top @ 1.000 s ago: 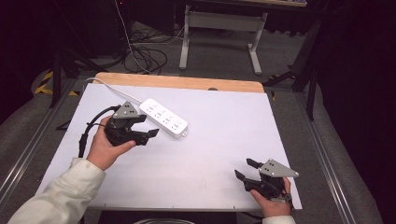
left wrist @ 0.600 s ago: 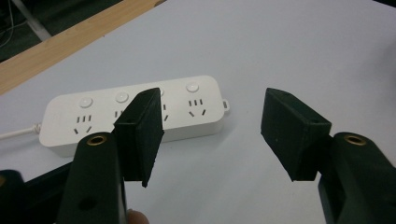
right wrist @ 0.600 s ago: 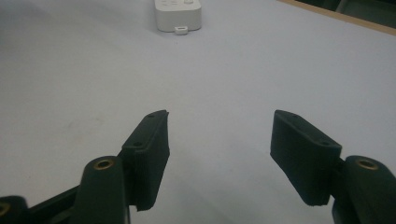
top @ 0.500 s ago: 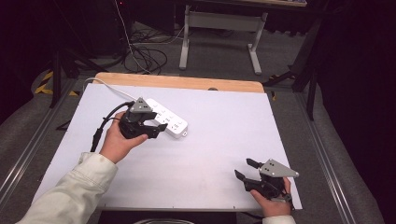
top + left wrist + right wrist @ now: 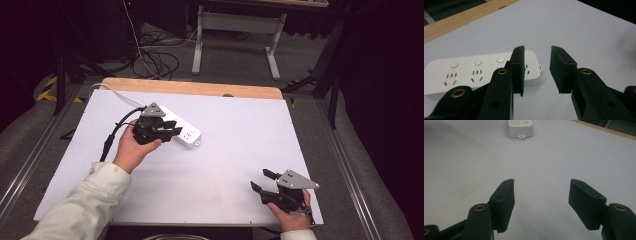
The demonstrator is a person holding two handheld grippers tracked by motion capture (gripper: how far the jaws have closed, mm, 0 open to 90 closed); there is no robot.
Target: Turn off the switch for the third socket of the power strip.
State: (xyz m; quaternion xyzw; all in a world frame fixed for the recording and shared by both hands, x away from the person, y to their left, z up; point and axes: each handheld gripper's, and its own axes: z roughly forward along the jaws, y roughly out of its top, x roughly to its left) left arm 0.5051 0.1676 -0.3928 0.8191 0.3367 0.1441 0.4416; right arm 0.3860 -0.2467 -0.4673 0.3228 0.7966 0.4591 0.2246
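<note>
A white power strip (image 5: 189, 136) lies on the white table top (image 5: 225, 145), left of centre. My left gripper (image 5: 174, 131) hovers over the strip's right half, pointing right. In the left gripper view its jaws (image 5: 536, 50) stand partly apart, and only bare table shows in the gap. The left jaw covers the last socket of the power strip (image 5: 474, 70). These jaws have just been closing, with nothing between them. My right gripper (image 5: 260, 181) rests near the front right corner, open and empty. In the right gripper view the jaws (image 5: 541, 195) point across the table at the strip's end (image 5: 520, 127).
The strip's white cord (image 5: 115, 92) runs off the back left. A black cable (image 5: 112, 137) trails from the left gripper. A wooden edge (image 5: 190, 87) borders the far side. Beyond it, loose cables (image 5: 155, 55) and a metal stand (image 5: 235, 30) are on the floor.
The left hand has moved right and slightly down, from beside the power strip to over it, and its jaws have narrowed. The right hand has kept still.
</note>
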